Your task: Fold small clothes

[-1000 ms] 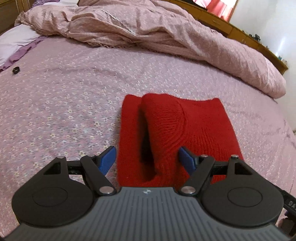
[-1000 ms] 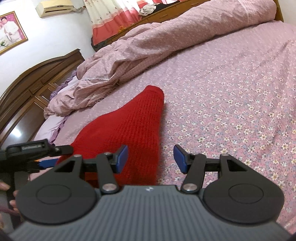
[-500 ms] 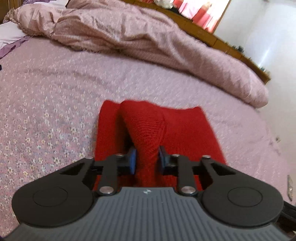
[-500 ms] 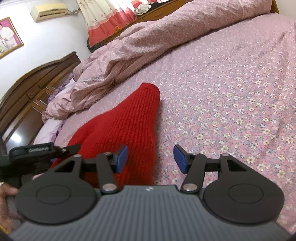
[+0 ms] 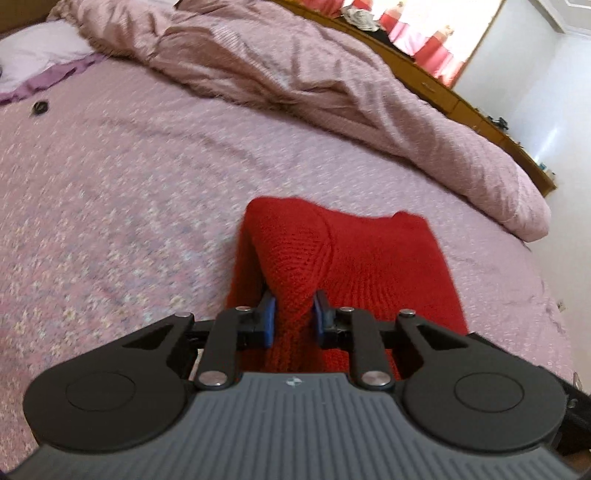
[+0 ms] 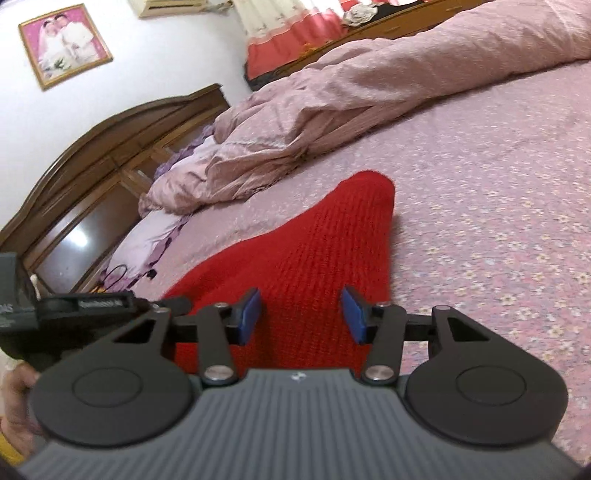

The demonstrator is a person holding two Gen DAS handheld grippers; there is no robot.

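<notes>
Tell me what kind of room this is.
A bedroom, it seems: a bed with a flowered sheet, a rumpled quilt, a wooden headboard and a pillow.

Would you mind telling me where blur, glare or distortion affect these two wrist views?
Left wrist view: bedsheet smeared by motion blur, window blown out, fisheye bends the bed. Right wrist view: red knit garment fairly sharp, sheet softly blurred, glare on the headboard, which curves.
</notes>
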